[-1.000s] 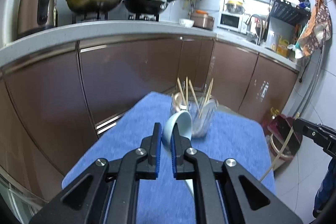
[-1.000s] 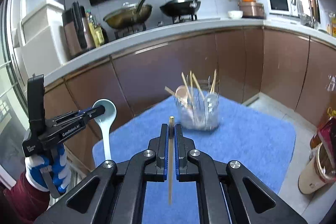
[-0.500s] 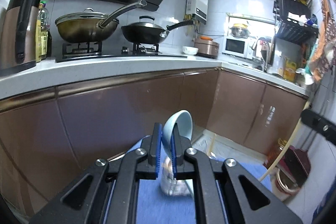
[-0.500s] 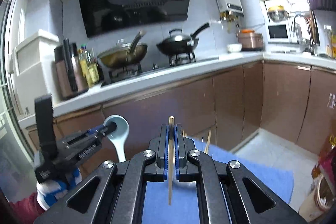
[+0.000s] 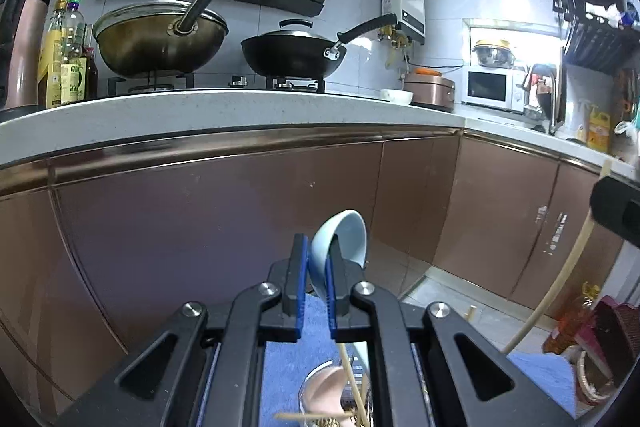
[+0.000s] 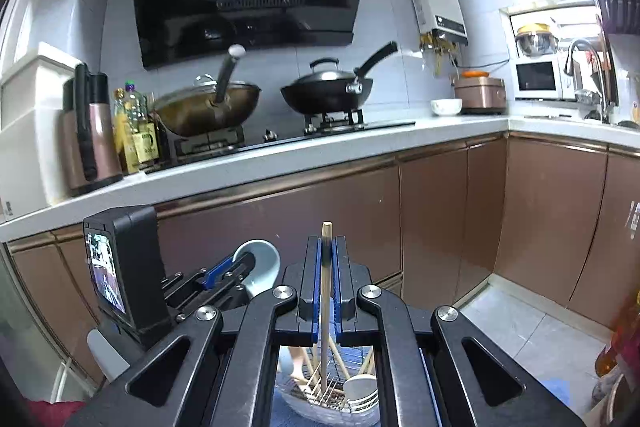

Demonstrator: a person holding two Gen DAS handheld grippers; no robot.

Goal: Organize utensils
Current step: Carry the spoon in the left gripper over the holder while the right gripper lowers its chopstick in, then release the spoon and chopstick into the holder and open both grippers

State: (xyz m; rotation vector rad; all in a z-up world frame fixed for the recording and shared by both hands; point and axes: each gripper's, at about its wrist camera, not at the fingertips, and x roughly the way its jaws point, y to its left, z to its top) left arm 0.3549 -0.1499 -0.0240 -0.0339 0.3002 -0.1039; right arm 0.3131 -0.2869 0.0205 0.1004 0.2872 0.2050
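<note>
Clearly pale-blue ceramic spoon (image 5: 340,243), slim chopstick (image 6: 326,279) (bamboo-coloured)

There's a blue towel (image 5: 280,367) spread over the surface down below. Sitting right on it is a clear utensil holder (image 6: 328,407) with chopsticks and spoons inside.

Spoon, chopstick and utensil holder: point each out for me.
Spoon (image 5: 340,243): left wrist view, on its pale blue bowl.
Chopstick (image 6: 326,267): right wrist view, mid-shaft between the pads.
Utensil holder (image 6: 320,413): right wrist view, its clear lower wall.
</note>
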